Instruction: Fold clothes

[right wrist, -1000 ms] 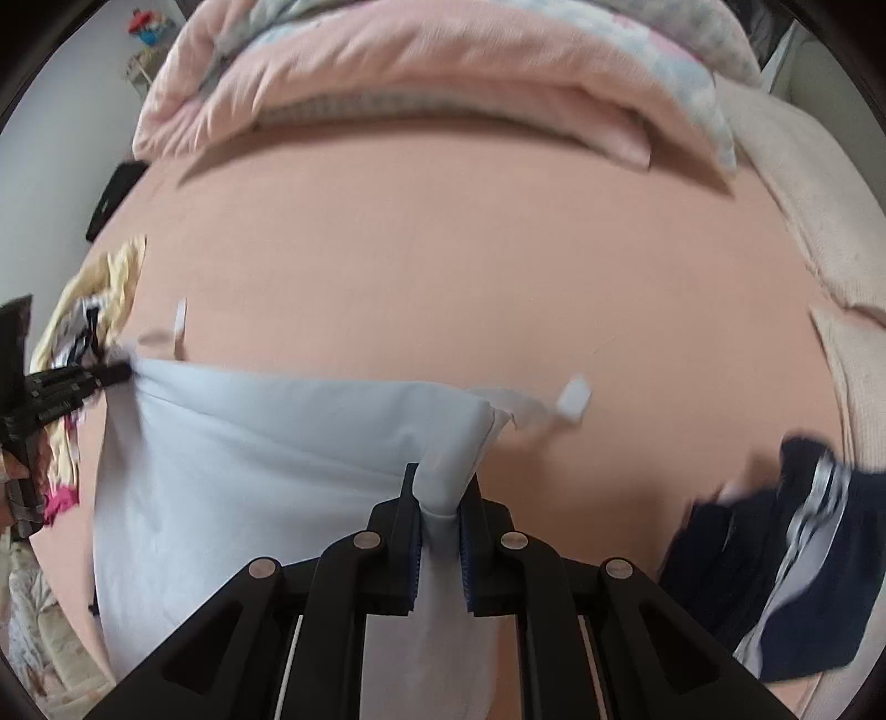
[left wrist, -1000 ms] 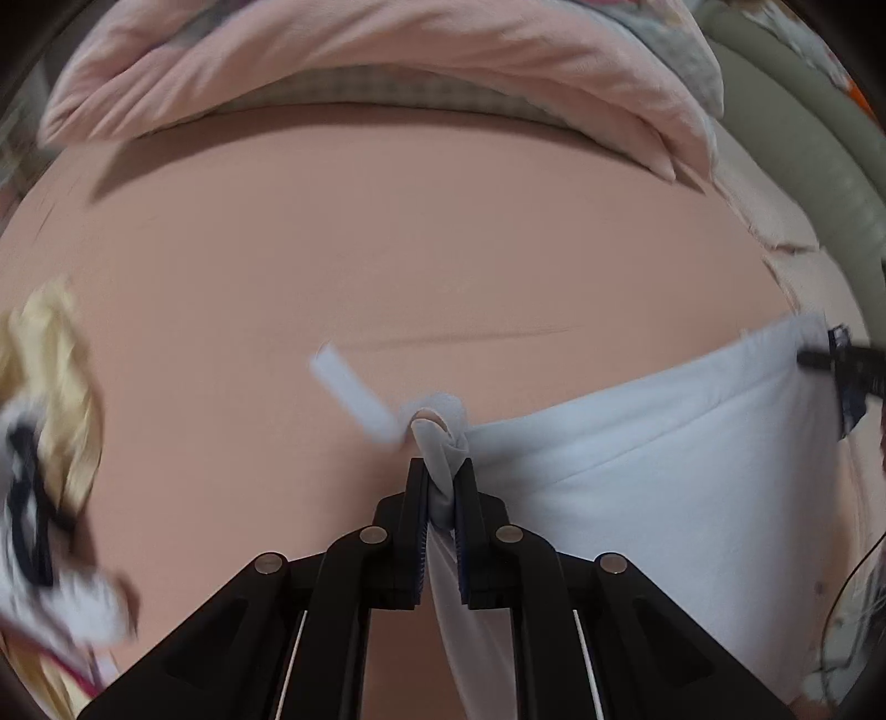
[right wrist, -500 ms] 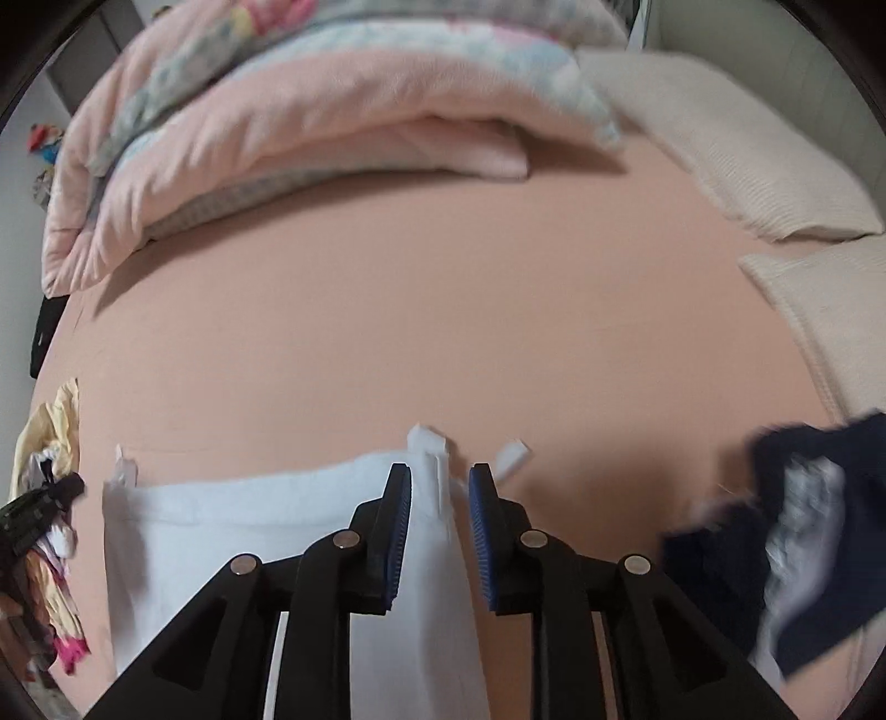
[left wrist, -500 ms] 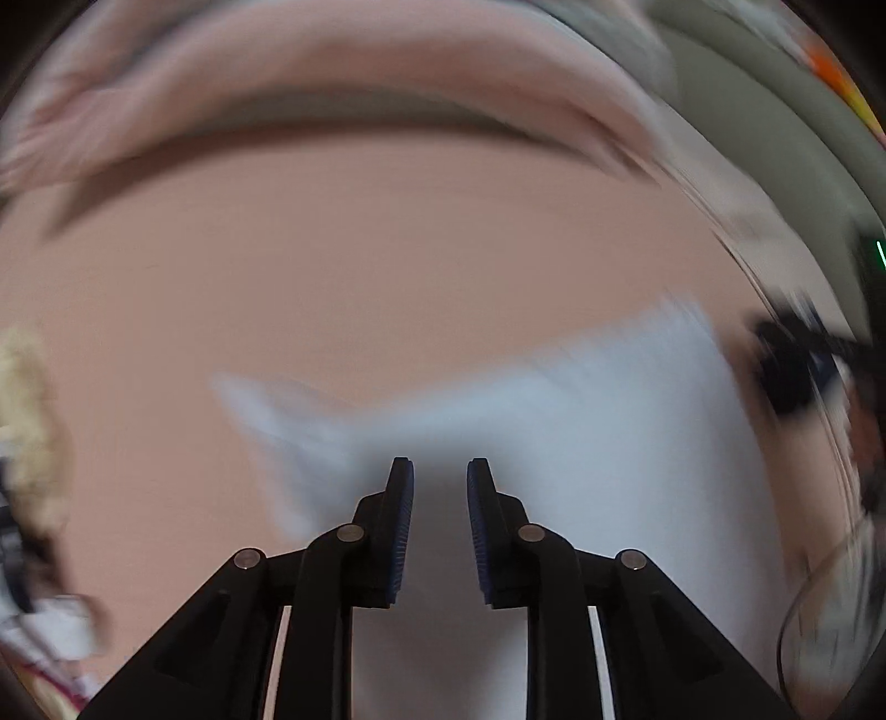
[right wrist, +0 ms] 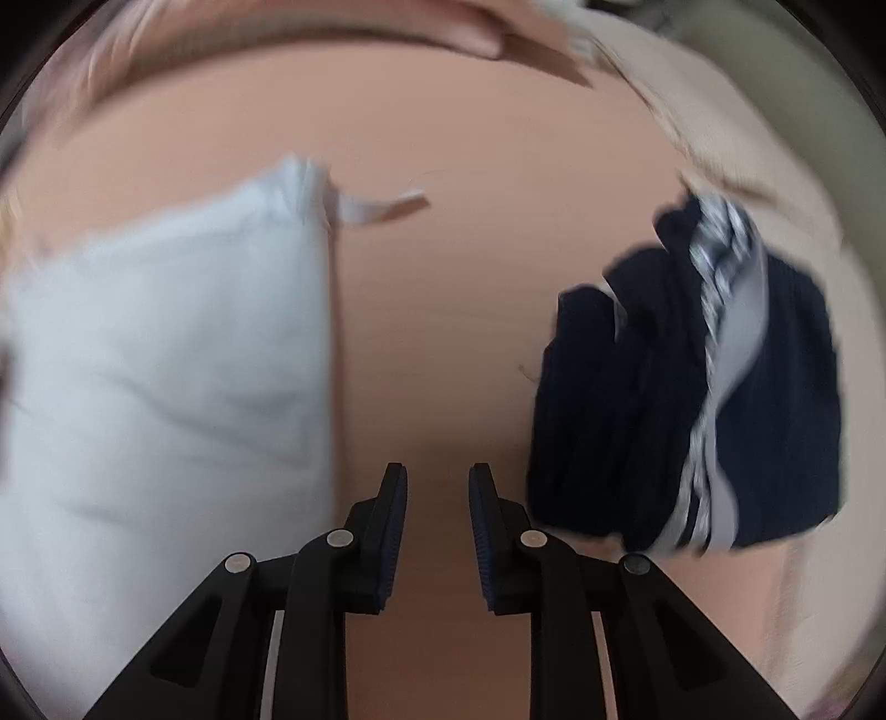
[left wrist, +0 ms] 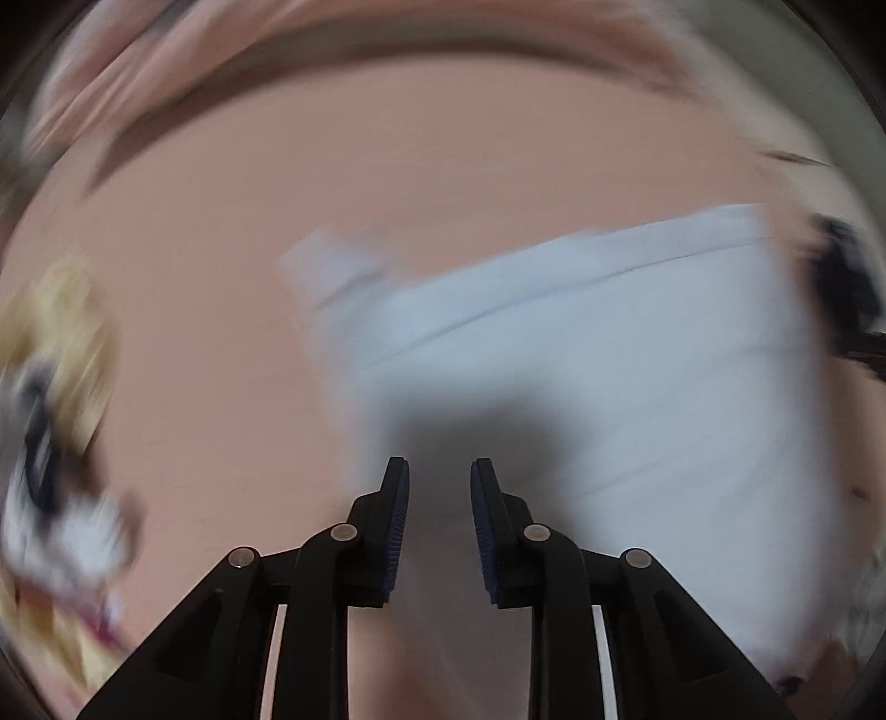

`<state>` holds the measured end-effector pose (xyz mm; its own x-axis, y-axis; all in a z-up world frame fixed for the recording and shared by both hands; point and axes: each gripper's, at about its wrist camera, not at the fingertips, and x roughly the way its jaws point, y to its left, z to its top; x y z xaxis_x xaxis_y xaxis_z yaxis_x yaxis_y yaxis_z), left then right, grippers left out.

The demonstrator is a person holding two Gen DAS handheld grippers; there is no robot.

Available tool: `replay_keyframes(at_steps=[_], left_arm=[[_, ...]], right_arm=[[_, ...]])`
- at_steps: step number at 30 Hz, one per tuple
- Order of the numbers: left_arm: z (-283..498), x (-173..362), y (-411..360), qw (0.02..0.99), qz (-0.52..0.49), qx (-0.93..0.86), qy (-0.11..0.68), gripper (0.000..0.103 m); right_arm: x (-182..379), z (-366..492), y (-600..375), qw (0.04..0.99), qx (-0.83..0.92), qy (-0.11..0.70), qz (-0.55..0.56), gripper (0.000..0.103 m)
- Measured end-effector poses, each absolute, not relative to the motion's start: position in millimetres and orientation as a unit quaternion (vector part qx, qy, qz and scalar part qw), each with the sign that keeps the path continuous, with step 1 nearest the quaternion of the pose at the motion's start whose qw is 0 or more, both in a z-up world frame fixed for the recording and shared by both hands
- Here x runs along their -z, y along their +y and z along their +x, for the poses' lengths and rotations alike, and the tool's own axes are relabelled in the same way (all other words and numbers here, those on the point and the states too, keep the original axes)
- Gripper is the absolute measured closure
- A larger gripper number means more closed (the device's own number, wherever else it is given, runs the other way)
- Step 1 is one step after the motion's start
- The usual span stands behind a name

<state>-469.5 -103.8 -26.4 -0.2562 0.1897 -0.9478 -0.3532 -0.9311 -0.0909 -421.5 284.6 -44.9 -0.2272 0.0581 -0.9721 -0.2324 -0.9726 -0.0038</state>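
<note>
A white garment (left wrist: 609, 360) lies folded flat on the pink bed sheet (left wrist: 387, 166), with a strap (left wrist: 326, 266) sticking out at its far left corner. My left gripper (left wrist: 440, 476) hovers over its near left part; its jaws are opening and nothing is between them. In the right wrist view the white garment (right wrist: 166, 360) fills the left side, with a strap (right wrist: 382, 207) at its far corner. My right gripper (right wrist: 437, 482) stands open and empty over bare sheet, between that garment and a crumpled navy garment with white stripes (right wrist: 637, 399). Both views are motion-blurred.
A yellow patterned heap of clothes (left wrist: 55, 415) lies at the left edge of the bed. A rolled pink quilt (right wrist: 277, 33) runs along the far side. Cream pillows (right wrist: 747, 127) sit at the back right.
Both grippers have let go of the white garment's top corners and opened. The right one has shifted right, off the garment onto bare sheet. The left one now sits over the cloth.
</note>
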Motion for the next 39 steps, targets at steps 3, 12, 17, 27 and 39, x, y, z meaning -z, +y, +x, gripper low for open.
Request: replay_keyframes(at_steps=[3, 12, 17, 27, 39], left_arm=[[-481.6, 11.1, -33.6, 0.272, -0.553, -0.786, 0.055, 0.082], [-525.4, 47.7, 81.1, 0.342, -0.557, -0.749, 0.108, 0.083], [-554.8, 48.0, 110.5, 0.33, -0.544, -0.762, 0.125, 0.083], [-498.9, 32.8, 99.2, 0.308, -0.547, -0.771, 0.101, 0.081], [-400.0, 68.6, 99.3, 0.328, -0.578, -0.738, 0.115, 0.081]], right_arm=[[33.6, -405.1, 270.0, 0.068, -0.79, 0.11, -0.6, 0.08], [71.3, -354.9, 202.3, 0.023, -0.774, -0.001, -0.633, 0.084], [71.3, -344.0, 249.8, 0.132, -0.758, 0.048, -0.637, 0.075], [60.4, -338.7, 219.1, 0.028, -0.772, 0.062, -0.632, 0.071], [44.5, -363.1, 234.9, 0.087, -0.79, 0.085, -0.601, 0.068]])
